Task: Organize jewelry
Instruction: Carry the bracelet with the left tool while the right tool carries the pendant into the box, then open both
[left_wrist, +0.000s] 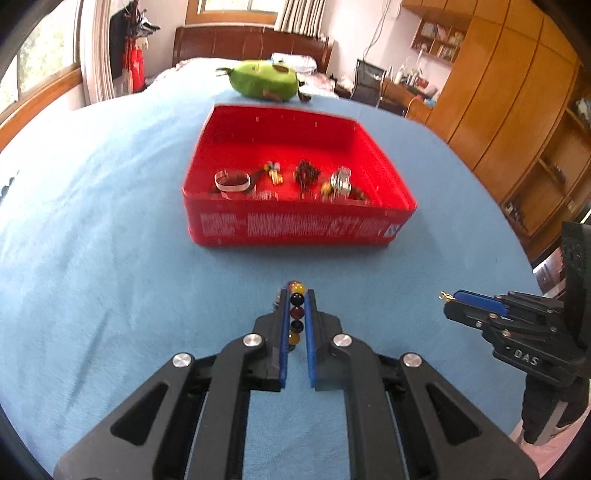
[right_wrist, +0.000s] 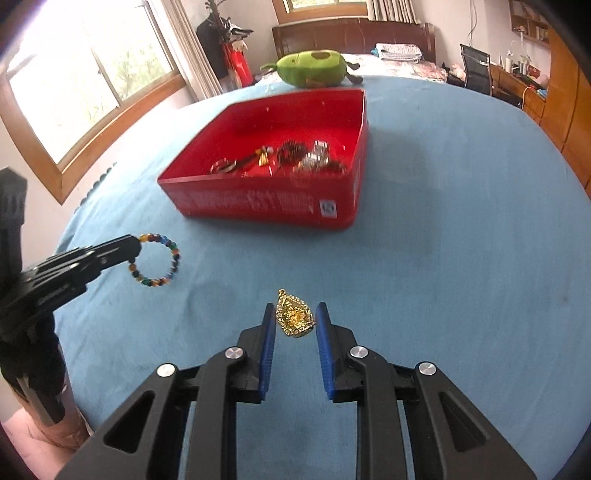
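Note:
My left gripper (left_wrist: 297, 295) is shut on a multicoloured bead bracelet (left_wrist: 296, 314); in the right wrist view the bracelet (right_wrist: 157, 260) hangs as a ring from that gripper (right_wrist: 135, 245) above the blue bedsheet. My right gripper (right_wrist: 295, 314) is shut on a gold teardrop pendant (right_wrist: 294, 319), held between its blue pads; in the left wrist view it (left_wrist: 448, 299) shows from the side with a bit of gold at its tip. A red open box (left_wrist: 295, 229) lies ahead with several jewelry pieces inside, also in the right wrist view (right_wrist: 258, 203).
A green avocado plush toy (left_wrist: 264, 79) lies beyond the box on the bed (left_wrist: 92, 221). A wooden headboard (right_wrist: 351, 33), a window (right_wrist: 92, 85) to the left, and wooden cabinets (left_wrist: 517, 110) with a desk to the right surround the bed.

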